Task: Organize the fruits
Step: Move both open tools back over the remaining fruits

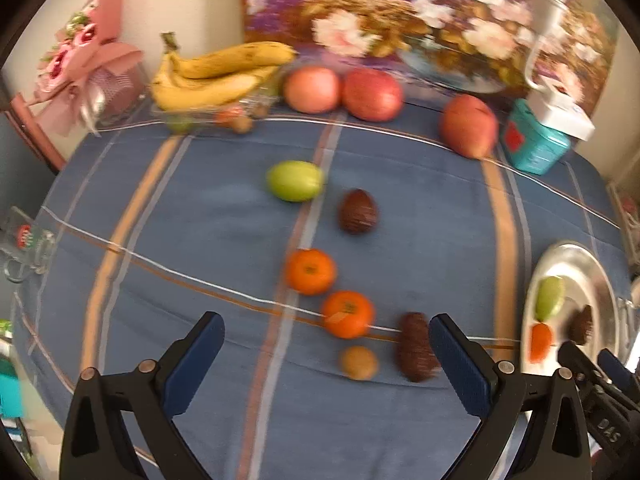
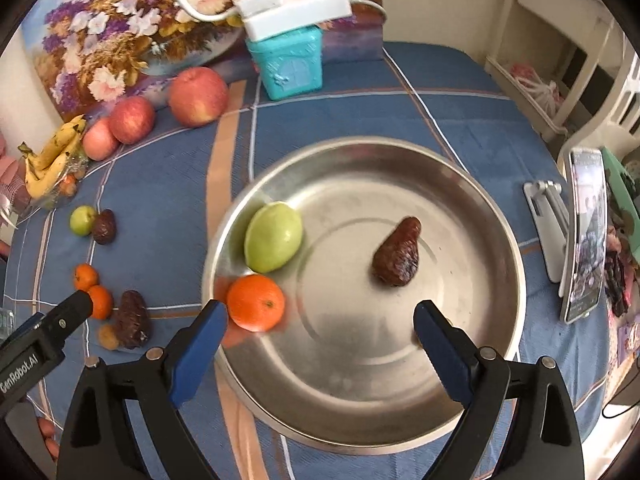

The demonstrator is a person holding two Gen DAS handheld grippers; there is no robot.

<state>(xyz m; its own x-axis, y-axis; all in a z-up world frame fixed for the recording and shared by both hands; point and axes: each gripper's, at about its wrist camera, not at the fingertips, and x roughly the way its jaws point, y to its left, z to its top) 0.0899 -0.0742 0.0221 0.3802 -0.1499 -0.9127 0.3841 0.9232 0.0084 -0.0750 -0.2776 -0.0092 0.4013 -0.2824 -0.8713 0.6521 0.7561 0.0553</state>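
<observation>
Kitchen table, fruit sorting | I am hovering my left gripper (image 1: 326, 356) with jaws wide, empty; the dark oblong fruit (image 1: 414, 346) is lying just inside its right finger, long axis pointing away | my right gripper (image 2: 316, 340) is gaping empty over the steel bowl (image 2: 472, 380), an orange (image 2: 256, 307) touching its left finger | readable: "GenRobot.AI".

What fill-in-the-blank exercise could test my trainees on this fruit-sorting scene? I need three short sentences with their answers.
1. The round silver metal tray holds ___ fruits.
2. The small orange mandarin in the tray lies beside the right gripper, whose jaws are ___.
3. The yellow banana bunch lies at the table's far edge next to ___ red apples.

Missing words: three; open; three
</observation>
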